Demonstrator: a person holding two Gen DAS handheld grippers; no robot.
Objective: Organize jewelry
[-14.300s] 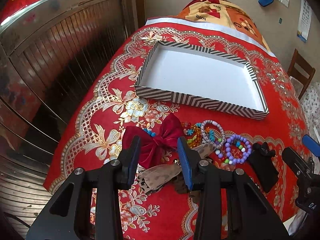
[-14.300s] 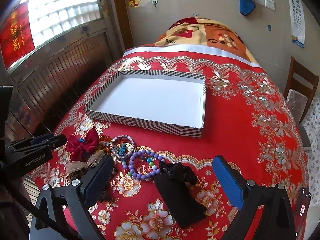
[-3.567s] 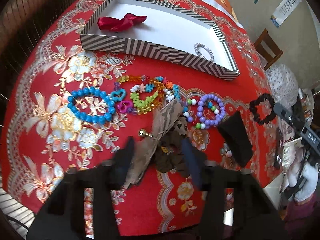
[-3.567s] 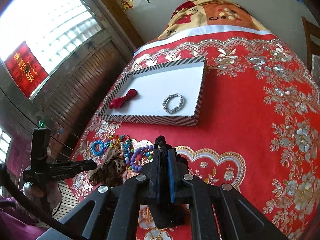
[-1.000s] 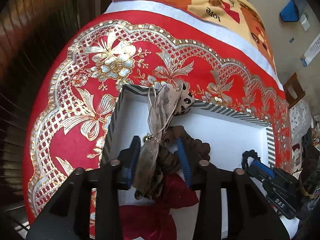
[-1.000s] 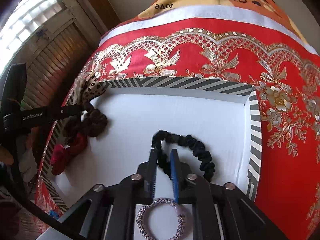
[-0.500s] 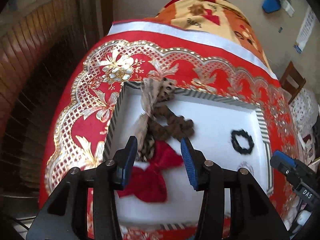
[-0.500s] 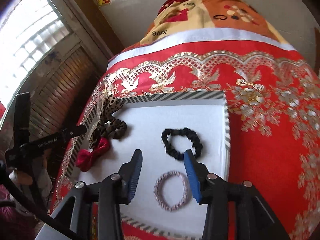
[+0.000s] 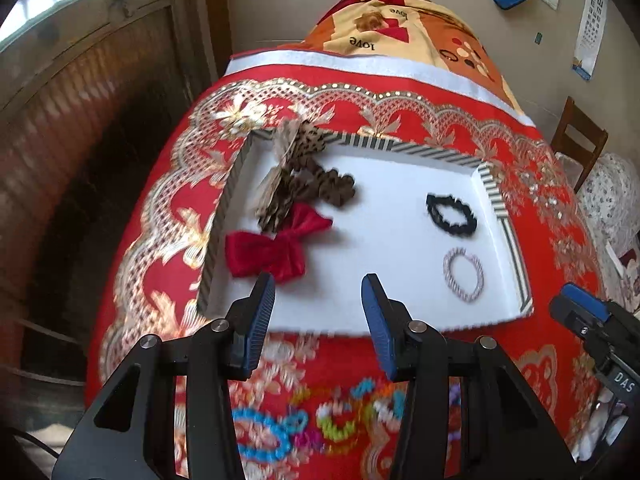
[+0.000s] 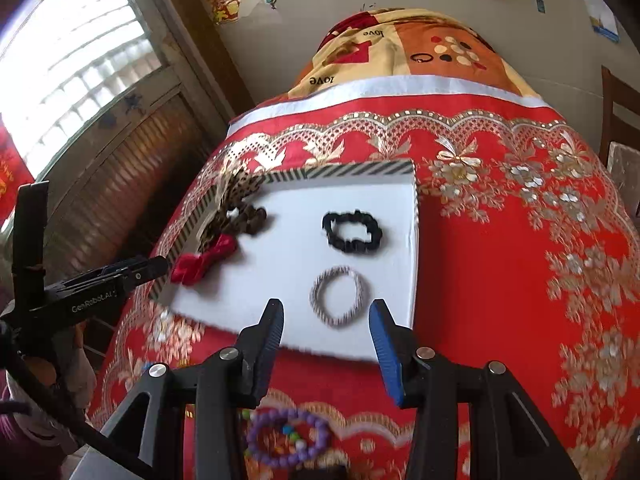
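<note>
We are holding our left gripper [image 9: 318, 322] wide open with nothing in it, over the near edge of the striped tray [image 9: 494, 196]. The red bow [image 9: 272, 250] is lying by the tray's left wall. The middle is bare white. Our right gripper [image 10: 326, 338] is wide open too, hanging above the silver bracelet [image 10: 338, 296].
</note>
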